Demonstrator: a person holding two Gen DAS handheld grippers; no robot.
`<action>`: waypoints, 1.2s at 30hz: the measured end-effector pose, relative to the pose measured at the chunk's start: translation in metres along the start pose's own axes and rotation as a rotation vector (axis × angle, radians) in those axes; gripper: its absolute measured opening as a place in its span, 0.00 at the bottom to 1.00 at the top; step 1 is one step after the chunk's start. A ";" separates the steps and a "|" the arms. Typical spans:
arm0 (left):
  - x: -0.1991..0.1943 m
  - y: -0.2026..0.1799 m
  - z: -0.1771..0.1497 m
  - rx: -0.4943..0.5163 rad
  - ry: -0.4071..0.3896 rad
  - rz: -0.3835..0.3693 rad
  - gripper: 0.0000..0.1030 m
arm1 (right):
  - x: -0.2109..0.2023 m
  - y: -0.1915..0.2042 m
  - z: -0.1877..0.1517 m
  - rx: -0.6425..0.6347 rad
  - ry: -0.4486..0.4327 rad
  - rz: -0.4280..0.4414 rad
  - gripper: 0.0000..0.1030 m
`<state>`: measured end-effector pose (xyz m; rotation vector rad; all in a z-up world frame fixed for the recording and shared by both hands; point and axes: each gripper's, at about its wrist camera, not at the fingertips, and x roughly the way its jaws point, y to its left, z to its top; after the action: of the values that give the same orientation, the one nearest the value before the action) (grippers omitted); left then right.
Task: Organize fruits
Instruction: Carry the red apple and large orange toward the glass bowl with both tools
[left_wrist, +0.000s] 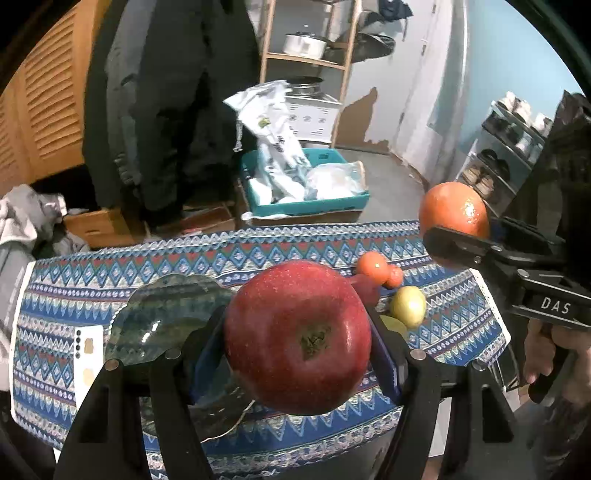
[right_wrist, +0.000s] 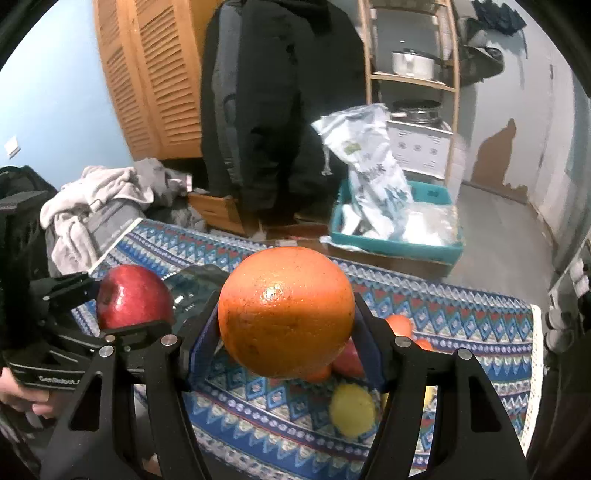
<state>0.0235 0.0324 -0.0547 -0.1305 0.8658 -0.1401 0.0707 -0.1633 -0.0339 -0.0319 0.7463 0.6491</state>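
My left gripper (left_wrist: 297, 339) is shut on a big red apple (left_wrist: 297, 336), held above the patterned tablecloth (left_wrist: 258, 251). A glass plate (left_wrist: 166, 317) lies on the cloth just left of and under the apple. My right gripper (right_wrist: 286, 317) is shut on a large orange (right_wrist: 286, 310), also lifted off the table. In the left wrist view the orange (left_wrist: 454, 208) hangs at the right; in the right wrist view the apple (right_wrist: 133, 297) shows at the left. Small oranges (left_wrist: 373, 266), a yellow lemon (right_wrist: 352, 410) and other fruit lie on the cloth.
Beyond the table a teal crate (left_wrist: 303, 206) holds plastic bags. A dark coat (left_wrist: 166, 92) hangs in front of a wooden louvred cabinet (left_wrist: 48, 110). A wooden shelf (left_wrist: 306, 59) carries a pot. Clothes (right_wrist: 96, 199) pile at the left. A white card (left_wrist: 88, 354) lies on the cloth.
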 end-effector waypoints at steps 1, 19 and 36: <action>-0.001 0.005 0.000 -0.007 -0.001 0.003 0.70 | 0.002 0.004 0.002 -0.001 0.001 0.006 0.64; 0.016 0.095 -0.030 -0.151 0.054 0.089 0.70 | 0.077 0.069 0.025 -0.051 0.092 0.094 0.64; 0.063 0.156 -0.067 -0.276 0.211 0.141 0.70 | 0.160 0.113 0.003 -0.084 0.260 0.158 0.64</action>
<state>0.0232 0.1709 -0.1717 -0.3165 1.0996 0.1007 0.0968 0.0146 -0.1117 -0.1380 0.9781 0.8368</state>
